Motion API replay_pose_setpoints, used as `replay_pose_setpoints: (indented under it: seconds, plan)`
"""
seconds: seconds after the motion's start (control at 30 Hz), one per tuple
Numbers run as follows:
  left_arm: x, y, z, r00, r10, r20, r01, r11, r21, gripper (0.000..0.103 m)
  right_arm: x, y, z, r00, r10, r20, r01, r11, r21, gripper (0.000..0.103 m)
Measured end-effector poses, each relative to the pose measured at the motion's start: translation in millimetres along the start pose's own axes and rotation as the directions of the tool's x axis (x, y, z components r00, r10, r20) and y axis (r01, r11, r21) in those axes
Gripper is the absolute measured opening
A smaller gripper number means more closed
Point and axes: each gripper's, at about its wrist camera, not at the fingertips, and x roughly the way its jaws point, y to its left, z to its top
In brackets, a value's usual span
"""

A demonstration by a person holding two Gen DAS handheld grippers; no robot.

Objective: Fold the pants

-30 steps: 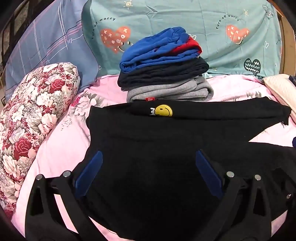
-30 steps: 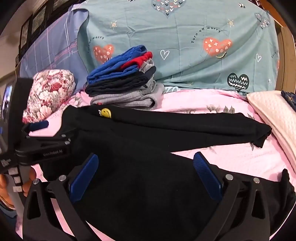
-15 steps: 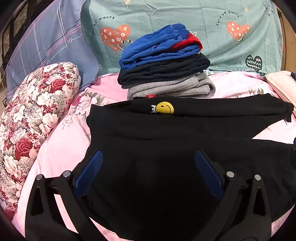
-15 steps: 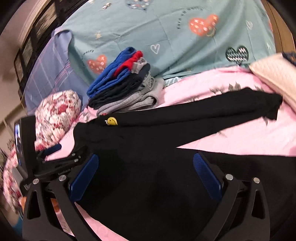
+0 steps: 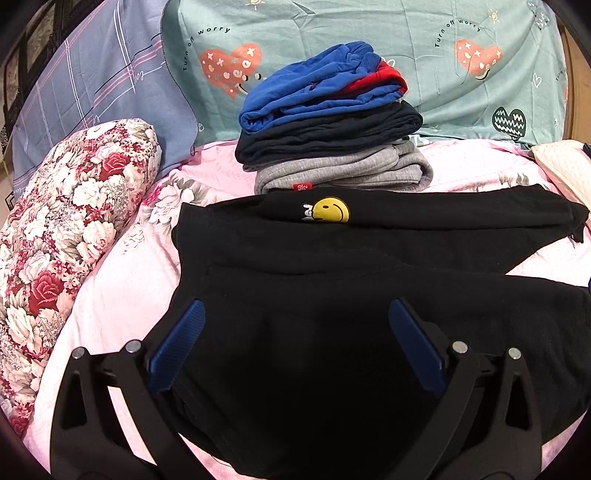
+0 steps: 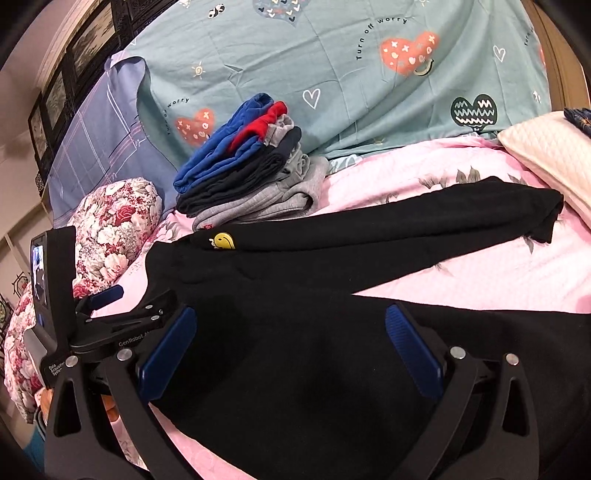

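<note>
Both tools are hanging released over the black pants [image 5: 332, 295] that are lying spread on the pink bed [image 5: 122, 295]. I am watching the left tool [image 5: 295, 332] with its blue pads wide apart above the waist end, near the bed's left edge, gripping nothing. Over the last second it is barely shifting; the pile and the smiley patch are only sliding slightly in its view. The right tool [image 6: 291, 332] is changing more: half a second ago its view was tilted, and now it is levelling out again and sitting low over the nearer leg, pads wide apart and holding nothing. In its view I am also seeing the left tool [image 6: 122, 314] beside the waistband. I am judging that both tools are settling into position for the first grab, and no fold is made yet: the two legs are still lying splayed, the far one reaching toward the bed's right edge.

For writing, I am reading "Turn off worry" on the teal sheet [image 5: 369, 26] behind the stack of folded clothes [image 5: 332, 122]. The left tool's body is carrying "GenRobot" and what I take to be "Data Acquisition System". A small red tag [image 5: 302, 186] on the grey garment is too small to read. The yellow smiley patch [image 5: 330, 210] has small white marks beside it that I cannot make out.
</note>
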Motion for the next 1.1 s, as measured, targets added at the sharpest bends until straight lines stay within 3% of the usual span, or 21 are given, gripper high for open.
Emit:
replay_pose_setpoints:
  seconds: [1.1]
  plan:
    - [2.3, 2.6, -1.8, 1.0, 0.011, -0.004, -0.011, 1.0, 0.0, 0.101, 3.2, 2.5, -2.3, 1.0, 0.0, -0.018, 0.0, 1.0, 0.002, 0.102]
